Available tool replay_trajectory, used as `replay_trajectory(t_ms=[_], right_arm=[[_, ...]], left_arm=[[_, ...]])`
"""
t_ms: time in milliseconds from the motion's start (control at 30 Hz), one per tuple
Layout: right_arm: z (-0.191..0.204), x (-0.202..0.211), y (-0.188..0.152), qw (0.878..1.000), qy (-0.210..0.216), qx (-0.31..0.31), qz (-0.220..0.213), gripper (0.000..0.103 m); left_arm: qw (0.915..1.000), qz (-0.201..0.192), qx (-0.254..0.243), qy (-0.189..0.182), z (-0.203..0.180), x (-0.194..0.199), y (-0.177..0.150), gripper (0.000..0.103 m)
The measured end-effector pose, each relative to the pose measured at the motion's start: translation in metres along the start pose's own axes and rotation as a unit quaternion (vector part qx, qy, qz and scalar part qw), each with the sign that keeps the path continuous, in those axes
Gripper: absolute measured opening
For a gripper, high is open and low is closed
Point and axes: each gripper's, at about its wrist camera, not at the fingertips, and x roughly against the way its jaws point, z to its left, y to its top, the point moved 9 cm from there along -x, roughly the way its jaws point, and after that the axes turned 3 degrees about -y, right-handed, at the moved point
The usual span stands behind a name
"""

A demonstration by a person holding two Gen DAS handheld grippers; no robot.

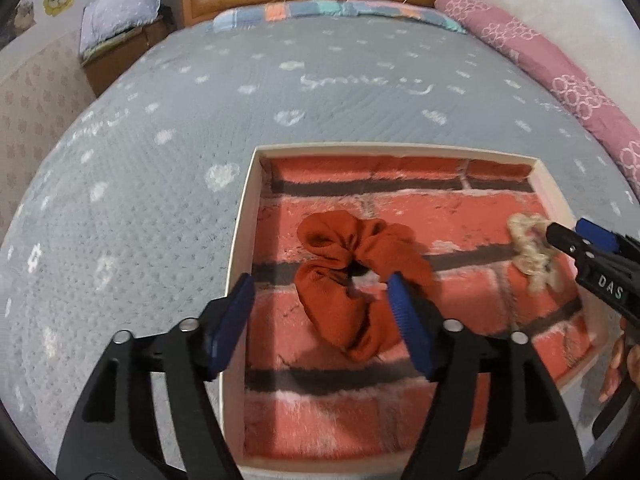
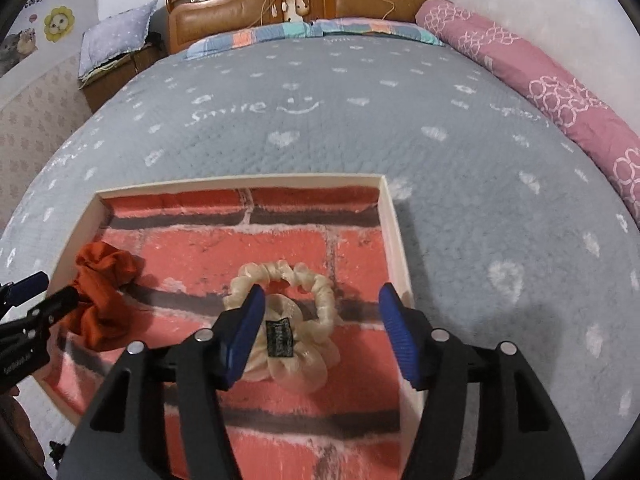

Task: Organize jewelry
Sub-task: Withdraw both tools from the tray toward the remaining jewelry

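A shallow white box (image 1: 243,216) (image 2: 394,232) lined with a red brick print lies on the bed. Inside it, at the left, rests a rust-orange scrunchie (image 1: 332,236) (image 2: 104,276). My left gripper (image 1: 320,292) (image 2: 58,286) hovers over it, open, its blue pads standing either side of the fabric without pressing it. At the right of the box lies a cream scrunchie (image 2: 280,272) (image 1: 532,256) with a small dark label. The right gripper (image 2: 320,296) (image 1: 568,230) is open above it, pads spread wider than the band, gripping nothing.
The box sits on a grey quilt (image 1: 160,184) with white hearts. A pink rolled blanket (image 2: 560,96) runs along the bed's right side. A wooden headboard (image 2: 240,12) and patchwork pillow are at the far end. Fingers of a hand (image 1: 624,360) show at the right edge.
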Motion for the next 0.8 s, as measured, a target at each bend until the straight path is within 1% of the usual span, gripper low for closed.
replay_trajectory(t_ms=[100, 200, 267, 333, 400, 467, 600, 667, 800], right_arm=[[-0.006, 0.022, 0.004, 1.0, 0.002, -0.008, -0.013, 0.067], [-0.011, 0.049, 0.007, 0.999, 0.011, -0.019, -0.025, 0.072], [-0.014, 0.072, 0.009, 0.999, 0.012, -0.017, -0.039, 0.075], [-0.015, 0.096, 0.009, 0.999, 0.008, -0.009, -0.052, 0.076], [-0.017, 0.123, 0.007, 0.998, 0.009, -0.004, -0.065, 0.077], [-0.018, 0.148, 0.003, 0.997, 0.011, 0.0, -0.077, 0.081], [-0.016, 0.189, -0.008, 0.995, 0.017, 0.008, -0.097, 0.086], [-0.015, 0.208, -0.017, 0.994, 0.015, 0.013, -0.106, 0.088], [-0.014, 0.228, -0.038, 0.993, 0.014, 0.025, -0.116, 0.09]], left_arm=[[0.9995, -0.026, -0.012, 0.009, -0.001, 0.031, 0.001, 0.083], [0.9988, -0.044, -0.018, 0.013, 0.001, 0.065, -0.001, 0.085], [0.9978, -0.062, -0.02, 0.015, 0.003, 0.096, -0.004, 0.089], [0.9965, -0.08, -0.018, 0.017, 0.008, 0.126, -0.008, 0.095], [0.9952, -0.095, -0.014, 0.019, 0.015, 0.154, -0.015, 0.097], [0.9947, -0.1, -0.013, 0.019, 0.02, 0.176, -0.024, 0.098], [0.994, -0.107, -0.012, 0.019, 0.029, 0.211, -0.049, 0.098], [0.9942, -0.106, -0.007, 0.016, 0.033, 0.219, -0.062, 0.098], [0.9952, -0.097, 0.002, 0.012, 0.04, 0.229, -0.094, 0.098]])
